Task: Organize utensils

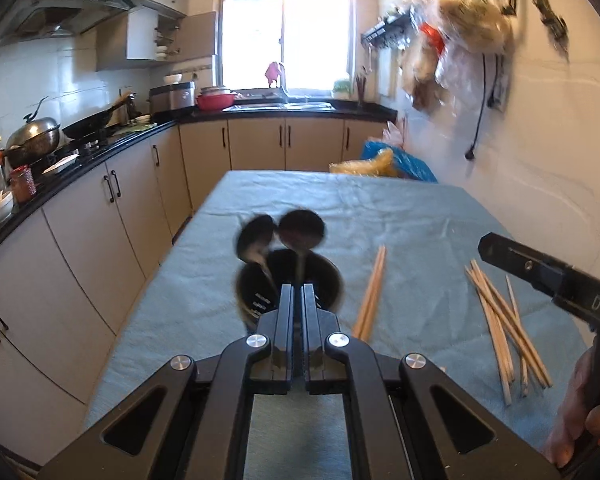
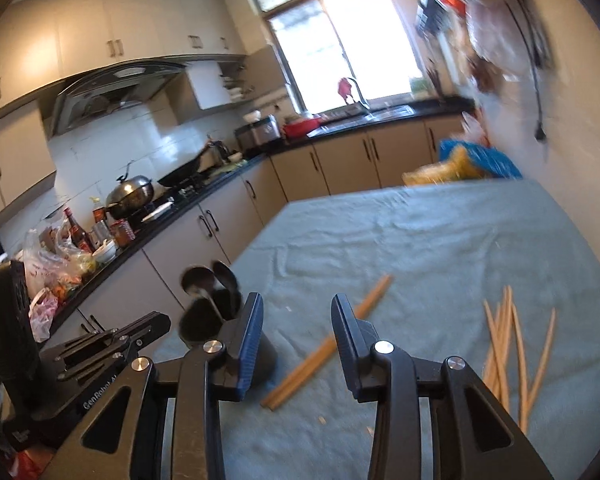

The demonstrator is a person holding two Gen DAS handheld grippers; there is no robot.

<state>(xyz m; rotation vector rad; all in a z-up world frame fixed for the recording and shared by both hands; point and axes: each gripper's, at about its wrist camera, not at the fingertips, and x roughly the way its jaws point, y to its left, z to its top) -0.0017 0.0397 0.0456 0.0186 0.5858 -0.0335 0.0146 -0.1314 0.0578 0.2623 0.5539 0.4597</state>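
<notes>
Left wrist view: the left gripper (image 1: 298, 292), jaws pressed together on nothing, hides much of the black holder (image 1: 332, 276) just ahead; blurred spoons (image 1: 302, 229) stand inside. Right gripper (image 2: 296, 312) gapes, empty, paired chopsticks (image 2: 324, 350) beyond. "GenRobot" is partly readable.

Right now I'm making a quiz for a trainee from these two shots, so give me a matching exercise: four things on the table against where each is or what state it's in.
Things:
1. left gripper
2. right gripper
3. pair of chopsticks
4. black holder

States:
A. lying alone in the middle of the blue cloth
B. jaws apart, nothing between them
C. upright, with two dark ladles in it
D. jaws shut

Pairs: 1-D, 2-B, 3-A, 4-C
</notes>
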